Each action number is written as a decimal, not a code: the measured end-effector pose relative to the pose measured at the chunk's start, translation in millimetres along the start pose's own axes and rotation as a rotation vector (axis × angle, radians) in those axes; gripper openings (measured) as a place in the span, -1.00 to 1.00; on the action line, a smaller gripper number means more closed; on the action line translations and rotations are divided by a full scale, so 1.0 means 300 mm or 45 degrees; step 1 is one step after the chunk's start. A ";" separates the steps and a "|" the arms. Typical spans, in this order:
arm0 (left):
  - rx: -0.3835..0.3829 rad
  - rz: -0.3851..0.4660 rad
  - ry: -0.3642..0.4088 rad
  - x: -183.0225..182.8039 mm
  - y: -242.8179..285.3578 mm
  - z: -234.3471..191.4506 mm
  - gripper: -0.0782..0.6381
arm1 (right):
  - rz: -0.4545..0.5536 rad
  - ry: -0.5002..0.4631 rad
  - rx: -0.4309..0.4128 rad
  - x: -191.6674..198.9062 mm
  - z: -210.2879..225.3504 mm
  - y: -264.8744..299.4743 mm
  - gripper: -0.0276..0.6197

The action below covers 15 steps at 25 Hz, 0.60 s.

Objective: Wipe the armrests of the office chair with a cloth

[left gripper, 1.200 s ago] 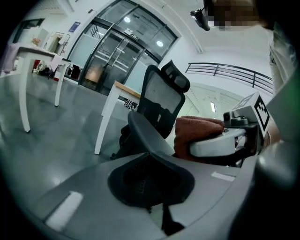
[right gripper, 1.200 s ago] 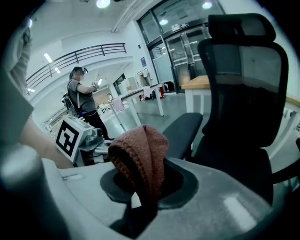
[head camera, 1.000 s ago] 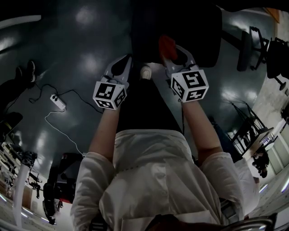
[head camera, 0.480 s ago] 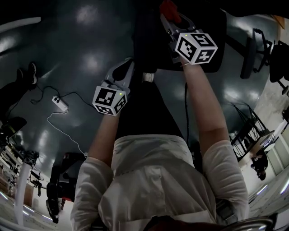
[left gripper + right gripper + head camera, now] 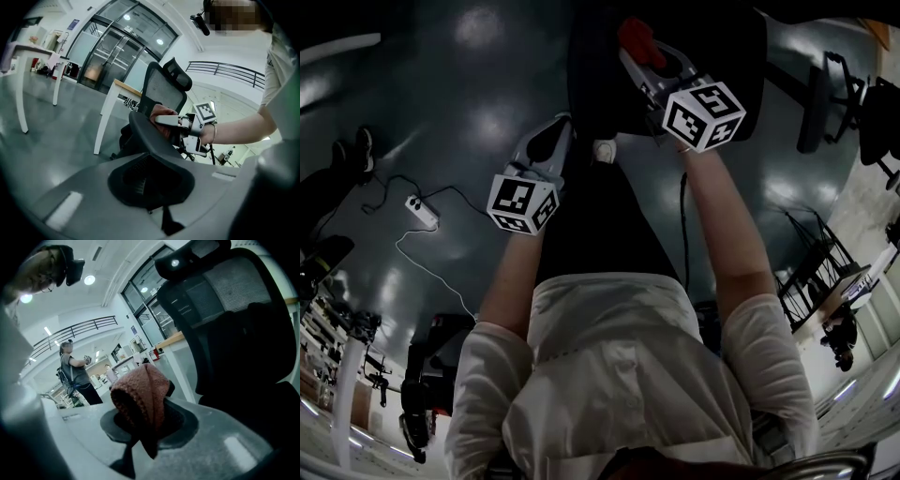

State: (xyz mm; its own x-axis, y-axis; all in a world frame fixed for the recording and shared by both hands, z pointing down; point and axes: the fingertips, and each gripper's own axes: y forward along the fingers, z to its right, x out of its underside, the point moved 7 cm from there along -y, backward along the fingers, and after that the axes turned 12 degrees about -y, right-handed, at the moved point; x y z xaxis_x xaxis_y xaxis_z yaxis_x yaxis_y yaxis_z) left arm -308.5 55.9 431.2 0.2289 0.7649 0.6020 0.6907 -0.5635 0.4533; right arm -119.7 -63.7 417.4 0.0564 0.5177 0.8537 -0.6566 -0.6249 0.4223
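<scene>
- Currently the right hand-held gripper (image 5: 645, 58) has its jaws clamped on the reddish cloth (image 5: 140, 390), and the left gripper view shows the cloth pressed on the dark armrest (image 5: 143, 136) of the office chair (image 5: 165, 91).
- The left hand-held gripper (image 5: 551, 141) has its jaws together with nothing between them. It points at the same armrest from near, and I cannot tell if it touches it.
- Risk: the cloth stands up in a loose fold out of the jaws, so I think a hard stroke could drag it out or bunch it.
- Risk: nothing grips the chair, so a push along the armrest could probably turn it or roll it away.
- Risk: a power strip (image 5: 420, 212) with its cable lies on the floor (image 5: 469, 94) to the person's left, and a step there could catch it.
- The floor is dark grey and glossy, with lamp reflections.
- The room is a wide hall with glass doors (image 5: 112, 51), a white table (image 5: 18, 93), a balcony railing (image 5: 225, 70) and another person (image 5: 75, 373) standing far behind.
</scene>
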 end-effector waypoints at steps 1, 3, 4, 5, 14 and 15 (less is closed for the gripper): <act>-0.004 0.006 -0.002 0.006 -0.002 0.003 -0.76 | -0.001 0.004 -0.019 0.018 -0.018 -0.019 -0.70; -0.008 0.018 -0.008 0.013 -0.004 0.006 -0.76 | -0.008 0.009 -0.059 0.055 -0.056 -0.058 -0.70; -0.007 0.023 -0.009 0.015 -0.006 0.005 -0.76 | -0.011 0.011 -0.079 0.073 -0.077 -0.077 -0.70; -0.005 0.027 -0.009 0.015 -0.008 0.003 -0.76 | -0.014 0.016 -0.098 0.091 -0.097 -0.095 -0.70; -0.014 0.065 0.015 0.024 -0.017 0.015 -0.76 | -0.003 0.128 -0.129 0.200 -0.222 -0.207 -0.70; -0.014 0.064 0.018 0.028 -0.019 0.016 -0.76 | -0.002 0.142 -0.127 0.207 -0.231 -0.214 -0.70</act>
State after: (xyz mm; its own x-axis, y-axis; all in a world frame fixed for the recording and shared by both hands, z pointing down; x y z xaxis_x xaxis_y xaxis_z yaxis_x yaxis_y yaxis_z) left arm -307.1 66.9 430.6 0.2537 0.7310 0.6335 0.6707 -0.6048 0.4293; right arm -126.2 49.0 422.1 -0.0224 0.5839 0.8115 -0.7285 -0.5655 0.3867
